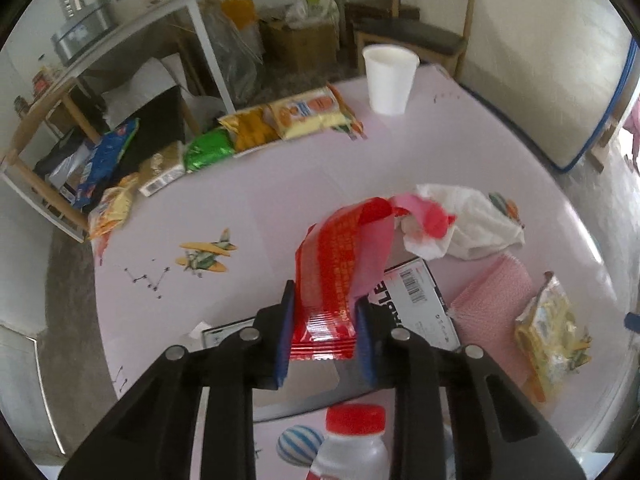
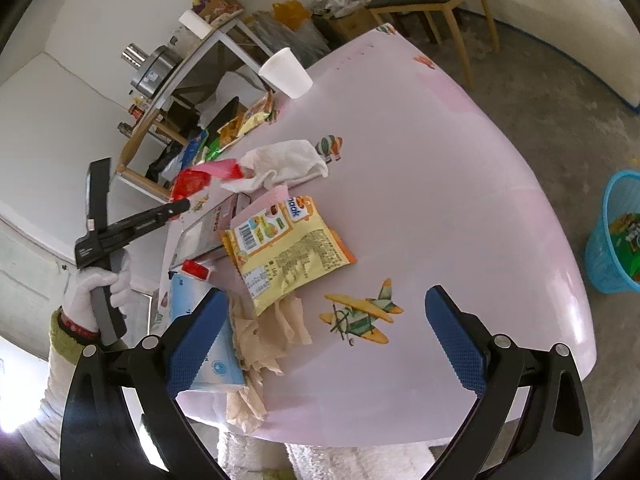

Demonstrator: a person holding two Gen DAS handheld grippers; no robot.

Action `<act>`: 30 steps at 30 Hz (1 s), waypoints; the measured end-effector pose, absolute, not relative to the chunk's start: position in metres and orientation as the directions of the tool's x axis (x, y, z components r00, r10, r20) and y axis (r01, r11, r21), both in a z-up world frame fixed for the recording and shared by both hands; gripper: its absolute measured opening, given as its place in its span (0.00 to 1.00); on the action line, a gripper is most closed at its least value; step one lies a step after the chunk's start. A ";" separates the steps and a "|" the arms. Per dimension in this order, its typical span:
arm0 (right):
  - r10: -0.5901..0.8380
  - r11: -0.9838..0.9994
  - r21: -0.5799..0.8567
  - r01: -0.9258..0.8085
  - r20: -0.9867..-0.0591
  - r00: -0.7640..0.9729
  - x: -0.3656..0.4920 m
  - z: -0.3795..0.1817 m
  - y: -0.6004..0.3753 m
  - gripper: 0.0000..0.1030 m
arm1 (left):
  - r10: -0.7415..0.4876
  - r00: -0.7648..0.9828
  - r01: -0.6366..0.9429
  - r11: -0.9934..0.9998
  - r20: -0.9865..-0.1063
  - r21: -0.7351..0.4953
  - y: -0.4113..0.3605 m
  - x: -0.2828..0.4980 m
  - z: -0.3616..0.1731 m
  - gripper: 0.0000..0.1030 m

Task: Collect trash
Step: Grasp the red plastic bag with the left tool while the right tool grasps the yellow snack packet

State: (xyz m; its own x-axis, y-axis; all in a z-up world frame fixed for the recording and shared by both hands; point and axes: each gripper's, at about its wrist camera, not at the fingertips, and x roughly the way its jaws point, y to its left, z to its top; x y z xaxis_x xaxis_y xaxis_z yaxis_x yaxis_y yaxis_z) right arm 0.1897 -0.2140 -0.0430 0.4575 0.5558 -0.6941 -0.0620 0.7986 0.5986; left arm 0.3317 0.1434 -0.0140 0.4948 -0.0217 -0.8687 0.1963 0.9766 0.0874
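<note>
Our left claw (image 1: 324,330) pinches the crinkled red foil wrapper (image 1: 336,272) above the pink surface (image 1: 400,152); our right claw (image 2: 326,344) stands wide and empty. The long loose tail probably drags the white tissue (image 1: 472,220) along.

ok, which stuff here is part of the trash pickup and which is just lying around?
Job:
- red wrapper, pinched in left gripper
- yellow snack bag
- crumpled brown paper
- blue bin
- right gripper, open, empty

Lying about:
- paper cup
- white cloth
- wooden chair
</note>
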 end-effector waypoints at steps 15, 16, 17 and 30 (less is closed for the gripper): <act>0.494 0.867 0.381 -0.321 -0.743 0.453 0.203 -0.030 -0.119 0.88 | -0.204 0.582 0.144 0.979 -0.787 -0.147 0.164 0.274 0.022 0.25; 0.466 0.877 0.329 -0.349 -0.758 0.456 0.205 -0.031 -0.106 0.86 | -0.207 0.582 0.148 0.978 -0.786 -0.148 0.163 0.274 0.022 0.25; 0.453 0.880 0.303 -0.366 -0.767 0.455 0.207 -0.033 -0.100 0.79 | -0.213 0.583 0.153 0.977 -0.784 -0.151 0.162 0.273 0.023 0.25; 0.316 0.914 0.145 -0.380 -0.840 0.440 0.228 -0.058 -0.069 0.26 | -0.261 0.589 0.182 0.965 -0.765 -0.189 0.158 0.270 0.025 0.25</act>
